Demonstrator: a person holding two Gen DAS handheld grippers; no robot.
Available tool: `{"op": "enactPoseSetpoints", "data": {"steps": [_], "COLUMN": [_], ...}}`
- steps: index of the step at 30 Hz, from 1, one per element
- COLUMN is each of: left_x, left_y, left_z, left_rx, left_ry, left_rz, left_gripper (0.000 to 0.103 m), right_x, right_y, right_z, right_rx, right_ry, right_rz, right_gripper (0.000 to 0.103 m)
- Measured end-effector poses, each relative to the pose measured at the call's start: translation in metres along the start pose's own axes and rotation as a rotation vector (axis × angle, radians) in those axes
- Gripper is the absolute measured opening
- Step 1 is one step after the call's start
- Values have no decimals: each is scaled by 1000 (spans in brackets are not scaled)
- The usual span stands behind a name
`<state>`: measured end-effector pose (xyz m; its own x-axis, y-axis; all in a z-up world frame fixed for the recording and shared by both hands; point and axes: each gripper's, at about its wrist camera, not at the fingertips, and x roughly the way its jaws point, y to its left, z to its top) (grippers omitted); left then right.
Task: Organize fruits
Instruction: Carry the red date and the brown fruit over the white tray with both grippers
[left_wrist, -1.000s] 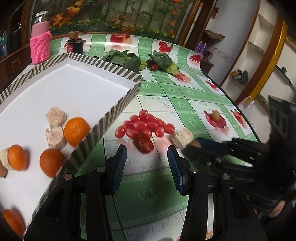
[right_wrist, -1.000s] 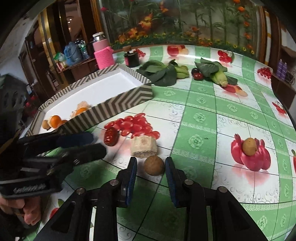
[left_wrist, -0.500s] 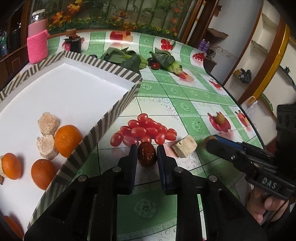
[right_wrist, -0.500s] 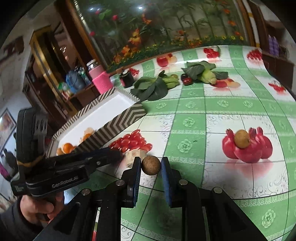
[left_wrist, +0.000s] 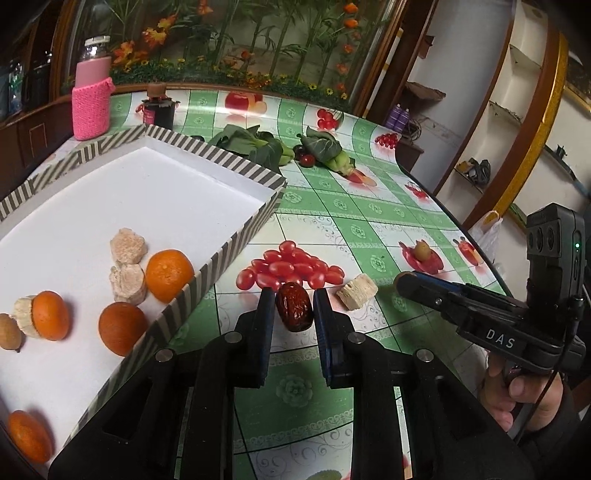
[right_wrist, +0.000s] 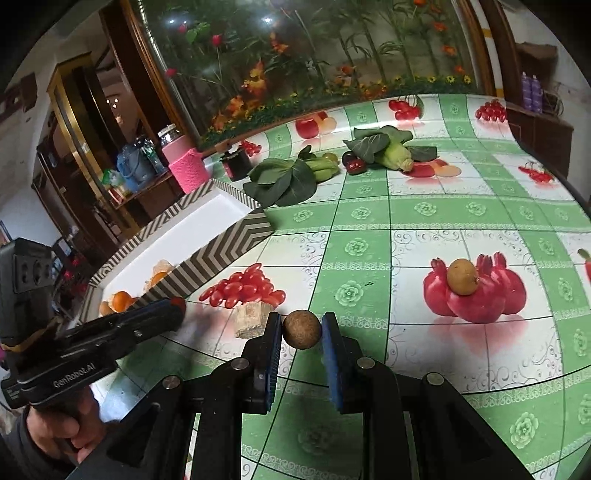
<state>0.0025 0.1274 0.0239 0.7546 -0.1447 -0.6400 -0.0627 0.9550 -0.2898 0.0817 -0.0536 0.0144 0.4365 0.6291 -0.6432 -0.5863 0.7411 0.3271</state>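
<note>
Now left fingers (left_wrist: 294, 308) pinch a wrinkled dark-red date (left_wrist: 294, 312); right fingers (right_wrist: 302, 329) clasp a round brown longan (right_wrist: 301, 329).

- table (left_wrist: 369, 229) covered by green-and-white checked cloth printed with fruit.
- flower-and-bamboo mural (right_wrist: 314, 62) behind it.
- white wall shelves (left_wrist: 517, 122) on the right.
- dark wood cabinet (right_wrist: 85, 147) on the left.

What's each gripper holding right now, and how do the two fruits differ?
The left gripper is shut on a red date: dark red, oblong, wrinkled. The right gripper is shut on a longan: tan-brown, round, matte. Both sit pinched between jaws outside the tray.
</note>
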Motion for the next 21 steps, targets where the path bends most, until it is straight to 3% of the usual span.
{"op": "enactPoseSetpoints", "data": {"steps": [10, 15, 21], "left_x": [-14, -24, -31], "left_y": [3, 11, 21], "left_z": [2, 3, 3], "left_rx": [-2, -22, -39], "left_ry": [-45, -65, -79], "left_rz": [-5, -8, -2], "left_gripper": [20, 20, 20], "right_x": [-3, -11, -12], "right_y": [18, 16, 35], "right_z": [-1, -2, -1], "right_rx": [-97, -57, -75], "right_ry": [-30, -75, -129], "right_rz": [-127, -113, -156], "right_gripper": [22, 22, 21]}}
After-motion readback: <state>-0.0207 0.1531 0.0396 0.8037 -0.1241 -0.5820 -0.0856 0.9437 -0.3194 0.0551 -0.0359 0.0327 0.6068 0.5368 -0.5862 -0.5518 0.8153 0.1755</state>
